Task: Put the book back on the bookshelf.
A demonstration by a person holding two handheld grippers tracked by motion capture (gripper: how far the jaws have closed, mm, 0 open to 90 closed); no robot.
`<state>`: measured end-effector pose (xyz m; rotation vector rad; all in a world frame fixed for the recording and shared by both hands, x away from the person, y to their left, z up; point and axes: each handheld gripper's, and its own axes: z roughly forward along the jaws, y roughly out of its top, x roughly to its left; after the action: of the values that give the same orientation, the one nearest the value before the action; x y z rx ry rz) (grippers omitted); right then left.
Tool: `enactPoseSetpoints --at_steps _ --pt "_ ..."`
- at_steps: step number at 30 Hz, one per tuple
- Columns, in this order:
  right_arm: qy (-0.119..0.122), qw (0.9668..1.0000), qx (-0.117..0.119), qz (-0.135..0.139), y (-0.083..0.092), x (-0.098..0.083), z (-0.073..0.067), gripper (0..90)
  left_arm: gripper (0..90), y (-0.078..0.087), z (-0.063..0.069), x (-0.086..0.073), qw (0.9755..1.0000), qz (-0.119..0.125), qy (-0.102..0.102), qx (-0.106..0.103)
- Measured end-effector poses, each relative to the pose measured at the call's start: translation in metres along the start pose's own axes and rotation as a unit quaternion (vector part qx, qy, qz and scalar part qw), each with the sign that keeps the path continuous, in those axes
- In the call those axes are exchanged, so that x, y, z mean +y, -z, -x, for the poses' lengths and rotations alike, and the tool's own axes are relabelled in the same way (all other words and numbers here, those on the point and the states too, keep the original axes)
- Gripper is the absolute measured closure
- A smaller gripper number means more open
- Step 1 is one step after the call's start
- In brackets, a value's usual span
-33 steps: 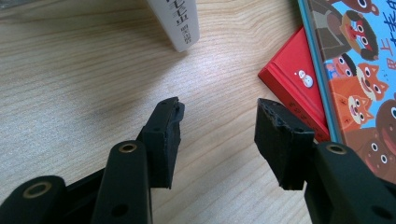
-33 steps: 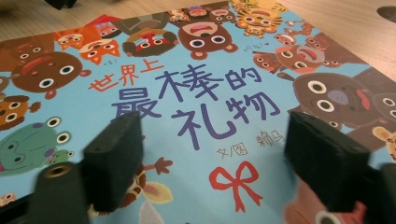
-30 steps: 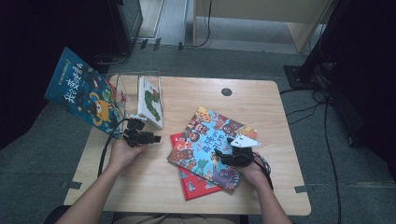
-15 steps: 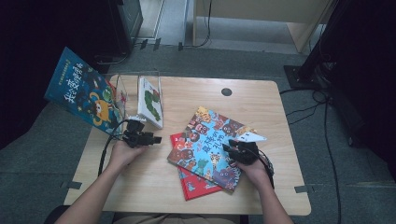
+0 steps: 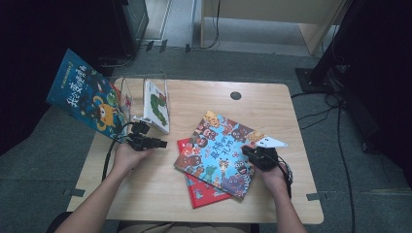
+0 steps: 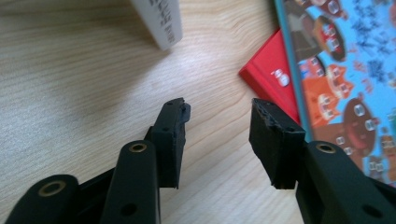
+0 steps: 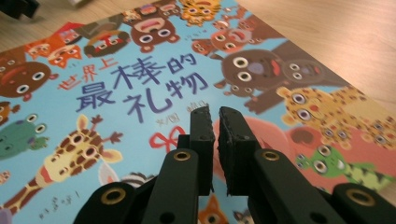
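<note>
A blue picture book (image 5: 218,150) with cartoon animals lies flat at the middle of the wooden table (image 5: 272,104), on top of a red book (image 5: 204,193). My right gripper (image 5: 246,151) rests over the blue book's right edge and points left. Its jaws have just been closing and now stand shut, with only a thin slit and nothing between them (image 7: 215,114); the blue book's cover (image 7: 140,79) spreads out beyond them. My left gripper (image 5: 162,143) hovers over bare wood left of the books. Its jaws have also just been closing but stay open and empty (image 6: 219,109), with the red book (image 6: 273,77) to their right.
A white book (image 5: 158,104) stands in a clear holder (image 5: 127,94) at the table's back left; its corner (image 6: 159,18) shows beyond my left jaws. A large blue book (image 5: 87,94) leans off the left edge. A dark round hole (image 5: 235,95) sits near the table's back.
The right gripper has drifted slightly right along the blue book and its jaws have closed. The left hand has stayed in place.
</note>
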<state>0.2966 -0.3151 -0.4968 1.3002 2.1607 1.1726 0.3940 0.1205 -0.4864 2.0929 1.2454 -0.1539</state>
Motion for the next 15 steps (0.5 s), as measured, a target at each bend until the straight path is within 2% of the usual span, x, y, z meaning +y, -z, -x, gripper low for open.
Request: enactPoseSetpoints --at_steps 1,4,8,15 --pt "-0.006 1.0000 0.001 -0.003 0.001 -0.001 0.001 86.0 58.9 0.001 0.001 0.001 1.0000 0.000 -0.002 -0.001" --pt "-0.003 1.0000 -0.001 -0.006 0.004 -0.003 0.003 87.7 59.6 0.001 0.006 0.003 0.9999 -0.004 -0.013 -0.005" --pt "-0.010 0.9999 -0.008 -0.009 0.009 -0.006 0.007 89.7 54.5 -0.002 0.016 0.009 0.9997 -0.006 -0.023 -0.011" --pt "-0.024 0.9993 -0.022 -0.018 0.018 -0.013 0.013 89.8 56.4 -0.008 0.031 0.019 0.9987 -0.010 -0.040 -0.030"
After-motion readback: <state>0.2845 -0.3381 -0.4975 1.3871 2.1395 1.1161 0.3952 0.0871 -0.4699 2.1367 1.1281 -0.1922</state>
